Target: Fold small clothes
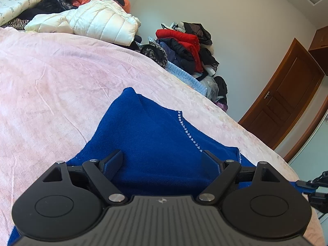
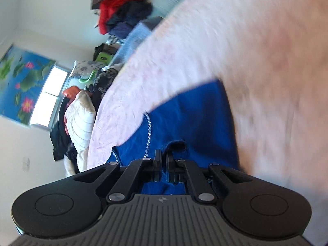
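L gripper (image 1: 162,164): jaws spread wide, nothing pinched, poised just over the blue knit garment (image 1: 147,135). Garment lies on the pink blanket (image 1: 51,86) at the bed's near edge, w/ a rhinestone trim line (image 1: 187,132) toward its right side. White puffer jacket (image 1: 102,20) heaped at far left, red jacket pile (image 1: 182,41) far right. R gripper (image 2: 163,165): jaws pressed together, pinching a fold of the blue garment; view blurred.
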`<action>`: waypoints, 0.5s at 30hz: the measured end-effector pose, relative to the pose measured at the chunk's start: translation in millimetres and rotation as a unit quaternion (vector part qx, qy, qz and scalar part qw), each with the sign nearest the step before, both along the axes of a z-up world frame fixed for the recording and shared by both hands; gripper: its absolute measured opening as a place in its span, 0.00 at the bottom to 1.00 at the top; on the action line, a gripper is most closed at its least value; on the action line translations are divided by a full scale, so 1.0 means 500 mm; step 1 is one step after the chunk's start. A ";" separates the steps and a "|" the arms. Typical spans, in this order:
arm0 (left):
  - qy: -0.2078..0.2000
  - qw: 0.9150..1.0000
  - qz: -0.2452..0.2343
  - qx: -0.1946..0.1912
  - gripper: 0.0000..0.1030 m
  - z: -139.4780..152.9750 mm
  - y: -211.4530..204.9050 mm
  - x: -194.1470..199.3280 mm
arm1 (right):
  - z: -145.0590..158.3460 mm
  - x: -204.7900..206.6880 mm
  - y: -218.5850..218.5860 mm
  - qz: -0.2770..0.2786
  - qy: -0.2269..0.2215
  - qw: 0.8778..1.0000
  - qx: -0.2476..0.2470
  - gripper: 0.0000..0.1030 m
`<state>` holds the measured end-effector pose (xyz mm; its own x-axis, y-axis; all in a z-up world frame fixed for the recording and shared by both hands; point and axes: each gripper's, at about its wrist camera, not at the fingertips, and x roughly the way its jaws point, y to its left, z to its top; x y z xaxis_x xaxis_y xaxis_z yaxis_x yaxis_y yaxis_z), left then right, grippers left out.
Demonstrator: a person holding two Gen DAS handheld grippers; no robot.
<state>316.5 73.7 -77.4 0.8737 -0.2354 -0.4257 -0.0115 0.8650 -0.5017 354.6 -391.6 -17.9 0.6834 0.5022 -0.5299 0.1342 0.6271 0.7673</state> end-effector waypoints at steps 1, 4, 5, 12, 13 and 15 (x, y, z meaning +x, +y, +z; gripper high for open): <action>0.000 1.000 0.000 -0.001 0.82 0.000 0.000 0.000 | 0.018 0.004 -0.011 0.007 -0.005 1.000 -0.008 0.08; 0.000 1.000 0.000 -0.001 0.82 0.000 0.000 0.000 | 0.054 0.010 -0.045 0.025 -0.014 0.999 -0.028 0.08; 0.000 1.000 0.000 -0.002 0.82 0.000 0.000 0.000 | 0.055 0.009 -0.052 0.029 -0.012 0.999 -0.032 0.08; 0.040 0.989 0.024 -0.143 0.83 0.051 0.008 -0.046 | 0.035 -0.023 -0.049 0.043 -0.011 0.999 -0.001 0.08; 0.039 0.981 0.010 -0.190 0.83 0.057 0.002 -0.059 | 0.045 -0.022 -0.044 0.046 -0.019 0.999 0.005 0.08; 0.053 0.961 -0.023 -0.272 0.83 0.058 -0.024 -0.081 | 0.072 -0.015 -0.033 0.055 -0.038 0.998 0.015 0.08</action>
